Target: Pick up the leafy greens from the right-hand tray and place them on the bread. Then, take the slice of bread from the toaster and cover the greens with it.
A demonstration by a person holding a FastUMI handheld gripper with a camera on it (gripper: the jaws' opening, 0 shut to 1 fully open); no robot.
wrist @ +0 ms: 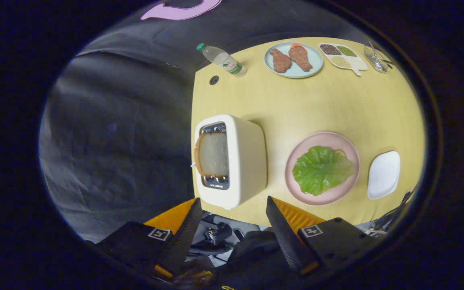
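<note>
A green lettuce leaf point(321, 170) lies flat on a pink plate point(296, 161), and a sliver of bread point(340, 152) peeks out from under its far edge. A white toaster point(246, 159) stands beside the plate, with a bread slice point(212, 154) upright in its slot. The small white tray point(384, 174) on the plate's other side has nothing on it. My gripper point(234, 204) is open, with nothing between its fingers. It hovers over the table's near edge, its fingertips close to the toaster's near end and the bread slice just ahead.
At the far side of the yellow table point(316, 104) sit a water bottle point(223, 60), a pale blue plate point(314, 60) with two meat patties, a divided dish of grains point(342, 56) and a clear box point(375, 58). Black cloth hangs beyond the toaster.
</note>
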